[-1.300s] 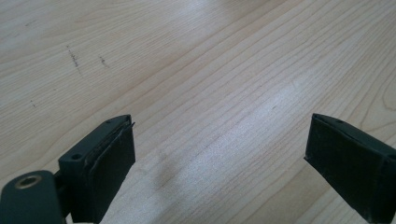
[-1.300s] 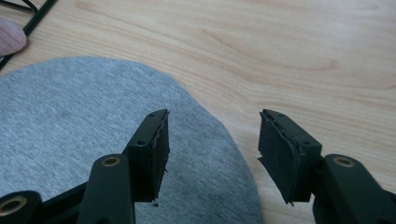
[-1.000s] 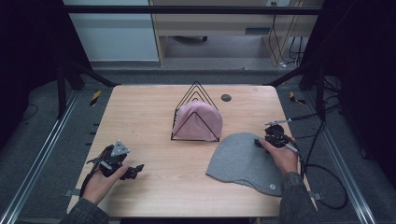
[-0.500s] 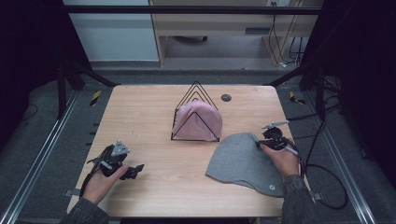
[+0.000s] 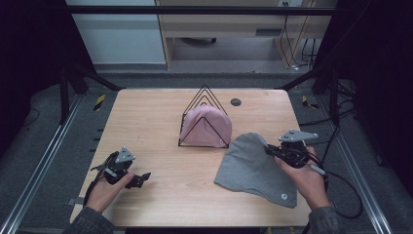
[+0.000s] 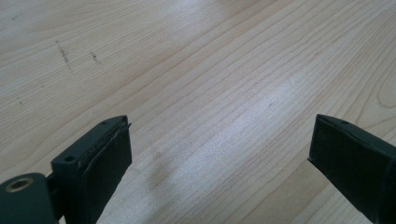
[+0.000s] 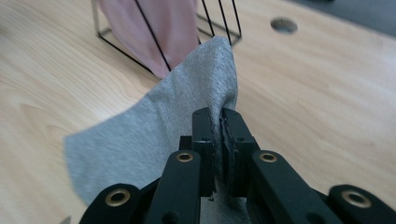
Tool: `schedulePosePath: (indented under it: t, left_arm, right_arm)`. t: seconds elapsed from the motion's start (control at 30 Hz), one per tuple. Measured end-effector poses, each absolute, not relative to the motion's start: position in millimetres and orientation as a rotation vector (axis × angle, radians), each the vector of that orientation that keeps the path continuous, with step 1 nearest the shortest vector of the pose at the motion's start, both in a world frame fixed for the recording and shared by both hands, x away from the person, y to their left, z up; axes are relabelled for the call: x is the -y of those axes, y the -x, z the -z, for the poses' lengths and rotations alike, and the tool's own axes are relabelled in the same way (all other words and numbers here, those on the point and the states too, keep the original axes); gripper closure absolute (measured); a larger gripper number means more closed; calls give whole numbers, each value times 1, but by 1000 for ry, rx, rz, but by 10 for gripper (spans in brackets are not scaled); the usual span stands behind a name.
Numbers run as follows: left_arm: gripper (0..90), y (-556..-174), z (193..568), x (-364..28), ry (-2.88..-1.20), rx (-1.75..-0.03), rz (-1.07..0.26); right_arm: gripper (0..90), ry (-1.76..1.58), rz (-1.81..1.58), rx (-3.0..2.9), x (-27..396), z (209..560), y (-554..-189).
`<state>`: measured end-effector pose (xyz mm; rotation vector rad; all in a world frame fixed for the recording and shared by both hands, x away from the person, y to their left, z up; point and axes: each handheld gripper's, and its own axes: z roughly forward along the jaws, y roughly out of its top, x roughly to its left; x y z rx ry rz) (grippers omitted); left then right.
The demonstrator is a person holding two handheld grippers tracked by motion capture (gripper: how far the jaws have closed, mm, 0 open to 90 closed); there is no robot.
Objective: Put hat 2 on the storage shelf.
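Observation:
A grey knit cloth (image 5: 253,168) lies on the right half of the wooden table (image 5: 146,117). My right gripper (image 5: 269,149) is shut on its right edge and holds that edge raised off the wood. In the right gripper view the jaws (image 7: 220,116) pinch a fold of the grey cloth (image 7: 154,126), which hangs down to the table. A pink cloth (image 5: 207,124) sits in a black wire rack (image 5: 204,95) at the table's middle. My left gripper (image 5: 143,178) rests near the front left, open, with bare wood between its jaws (image 6: 219,154).
A round hole (image 5: 235,102) is set in the tabletop behind the rack. The rack and the pink cloth (image 7: 159,28) stand just beyond the lifted grey edge. Metal frame rails run along both sides of the table, and a cable trails off the right edge.
My right gripper has closed on the grey cloth's edge and risen with it, so that edge now stands off the table. The left gripper has stayed in place.

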<state>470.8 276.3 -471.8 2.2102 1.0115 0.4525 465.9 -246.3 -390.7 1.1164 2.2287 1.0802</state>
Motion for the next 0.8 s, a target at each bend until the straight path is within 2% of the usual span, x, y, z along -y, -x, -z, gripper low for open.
schedulePosePath:
  t: [0.2,0.47,0.8]
  left_arm:
    - [51,-469,468,-272,-2202,-987,-464]
    - [53,-468,469,-273,-2193,-973,-445]
    - [78,-460,460,-264,-2163,-921,-436]
  right_arm:
    - [855,-993,-1161,-2185,237,349,-441]
    - [855,-826,-1207,-2163,213,301,-430]
    - [855,-684,-1224,-2196,178,272,-424]
